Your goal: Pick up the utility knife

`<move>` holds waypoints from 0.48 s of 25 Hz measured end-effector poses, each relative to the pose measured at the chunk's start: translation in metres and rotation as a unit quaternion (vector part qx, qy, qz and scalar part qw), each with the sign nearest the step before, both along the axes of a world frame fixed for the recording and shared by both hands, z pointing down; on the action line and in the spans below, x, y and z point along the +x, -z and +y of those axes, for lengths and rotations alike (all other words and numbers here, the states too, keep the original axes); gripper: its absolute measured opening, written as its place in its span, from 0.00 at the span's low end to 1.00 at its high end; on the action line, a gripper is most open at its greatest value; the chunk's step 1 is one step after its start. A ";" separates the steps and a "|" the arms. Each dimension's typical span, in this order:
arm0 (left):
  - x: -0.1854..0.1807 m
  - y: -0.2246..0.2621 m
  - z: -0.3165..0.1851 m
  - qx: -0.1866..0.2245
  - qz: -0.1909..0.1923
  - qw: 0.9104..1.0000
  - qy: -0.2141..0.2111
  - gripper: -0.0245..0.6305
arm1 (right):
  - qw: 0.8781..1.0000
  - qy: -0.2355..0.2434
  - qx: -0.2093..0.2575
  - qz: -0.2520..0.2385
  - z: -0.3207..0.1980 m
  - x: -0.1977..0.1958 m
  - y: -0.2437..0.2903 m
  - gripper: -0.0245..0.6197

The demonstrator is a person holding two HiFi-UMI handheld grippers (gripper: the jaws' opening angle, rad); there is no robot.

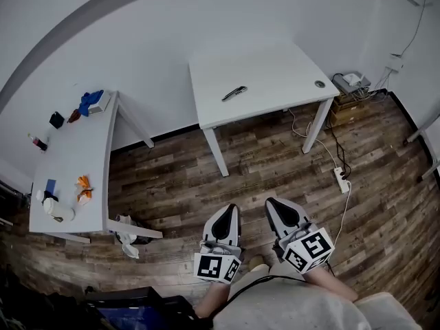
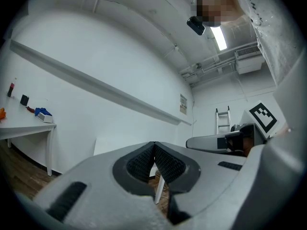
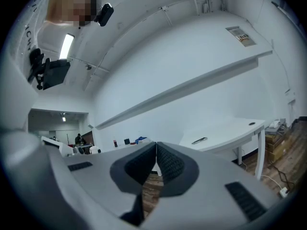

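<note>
A dark, slim utility knife (image 1: 234, 93) lies on the white table (image 1: 275, 74) against the far wall; the right gripper view shows the knife (image 3: 199, 140) small and far off. Both grippers hang low over the wooden floor, well short of that table. My left gripper (image 1: 226, 215) is shut with nothing in it, its tips meeting (image 2: 154, 144). My right gripper (image 1: 275, 204) is also shut and empty, jaws touching at the tip (image 3: 156, 144). Both point roughly level toward the wall.
A second white table (image 1: 72, 163) at the left carries a blue cloth (image 1: 89, 102), an orange item (image 1: 83, 186) and small clutter. A power strip (image 1: 341, 179) and cables lie on the floor at the right, near boxes (image 1: 349, 91). A ladder (image 2: 222, 120) stands beyond.
</note>
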State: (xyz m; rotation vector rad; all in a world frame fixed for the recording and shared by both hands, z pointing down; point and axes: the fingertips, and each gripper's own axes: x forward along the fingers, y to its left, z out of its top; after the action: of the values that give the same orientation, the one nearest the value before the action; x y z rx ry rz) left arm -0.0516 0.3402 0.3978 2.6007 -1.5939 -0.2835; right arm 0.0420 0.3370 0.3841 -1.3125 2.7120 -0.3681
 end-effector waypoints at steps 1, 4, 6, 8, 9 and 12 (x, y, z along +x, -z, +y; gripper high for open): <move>0.000 -0.001 -0.002 0.000 0.001 1.000 0.000 0.04 | 1.000 -0.002 0.000 0.000 -0.002 0.000 0.000 0.05; 0.000 -0.002 -0.008 -0.001 0.001 1.000 -0.003 0.04 | 1.000 -0.006 -0.001 -0.001 -0.007 0.001 -0.001 0.05; 0.000 -0.004 -0.011 -0.002 0.001 1.000 -0.004 0.04 | 1.000 -0.006 -0.002 0.001 -0.010 0.001 -0.003 0.05; 0.000 -0.008 -0.014 -0.007 0.004 1.000 -0.002 0.04 | 1.000 -0.005 -0.007 0.003 -0.013 0.001 -0.007 0.05; -0.001 -0.009 -0.017 -0.009 0.006 1.000 0.001 0.04 | 1.000 -0.004 -0.008 0.003 -0.015 0.001 -0.007 0.05; -0.006 -0.007 -0.028 -0.005 0.005 1.000 0.008 0.04 | 1.000 0.001 -0.004 0.001 -0.028 -0.001 -0.007 0.05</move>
State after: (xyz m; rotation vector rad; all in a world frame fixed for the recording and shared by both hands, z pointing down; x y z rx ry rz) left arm -0.0578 0.3118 0.4048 2.5763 -1.6095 -0.2895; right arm 0.0406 0.3090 0.3912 -1.3137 2.7165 -0.3775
